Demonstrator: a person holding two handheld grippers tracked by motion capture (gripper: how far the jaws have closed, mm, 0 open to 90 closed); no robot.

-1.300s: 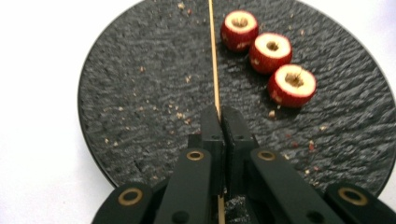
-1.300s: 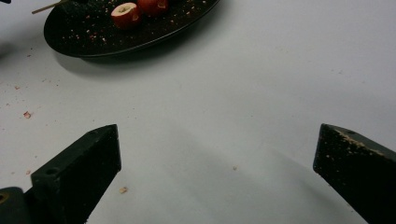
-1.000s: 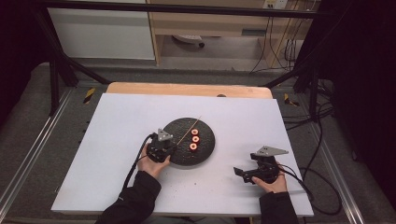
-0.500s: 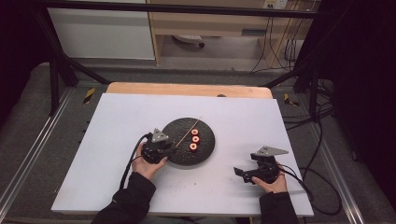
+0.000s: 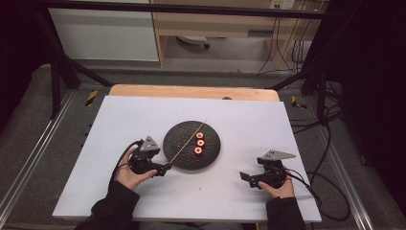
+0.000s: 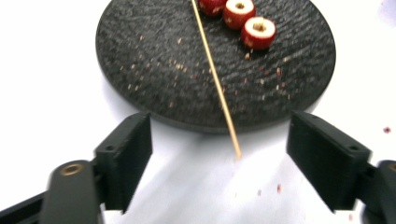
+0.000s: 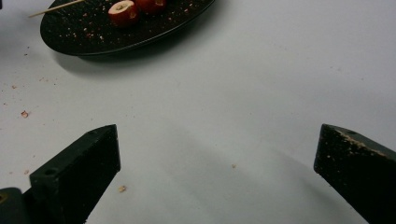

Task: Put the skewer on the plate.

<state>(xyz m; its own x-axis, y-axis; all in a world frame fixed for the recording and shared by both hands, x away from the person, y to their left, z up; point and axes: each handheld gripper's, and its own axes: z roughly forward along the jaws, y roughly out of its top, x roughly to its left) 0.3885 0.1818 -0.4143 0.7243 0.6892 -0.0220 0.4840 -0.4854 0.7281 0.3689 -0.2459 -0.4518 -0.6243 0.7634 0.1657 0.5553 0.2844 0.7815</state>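
Skewer (image 5: 187,141) is lying slanted across the dark plate (image 5: 211,153), its near end poking past the plate's rim toward the counter's near edge, its far end reaching toward the far edge. Beside it, three red fruit rings (image 5: 199,143) are sitting in a row on the plate. A second ago the left tool (image 5: 163,170) was reaching over the plate's left side; now it is sitting farther back on the white counter (image 5: 119,120), level with the plate's near rim. In the left gripper view its jaws are standing wide apart, holding nothing, with the skewer's tip (image 6: 237,155) lying between them but touching neither. That probably means the left tool is lining up to pinch the skewer by its overhanging end. The right tool (image 5: 246,178) is resting where it was near the counter's near-right corner, well apart from the plate, jaws spread and empty.

Red crumbs are dotting the plate and the counter near it. Beyond the counter's far edge, a wooden strip, a grey floor, cabinets and cables are showing.
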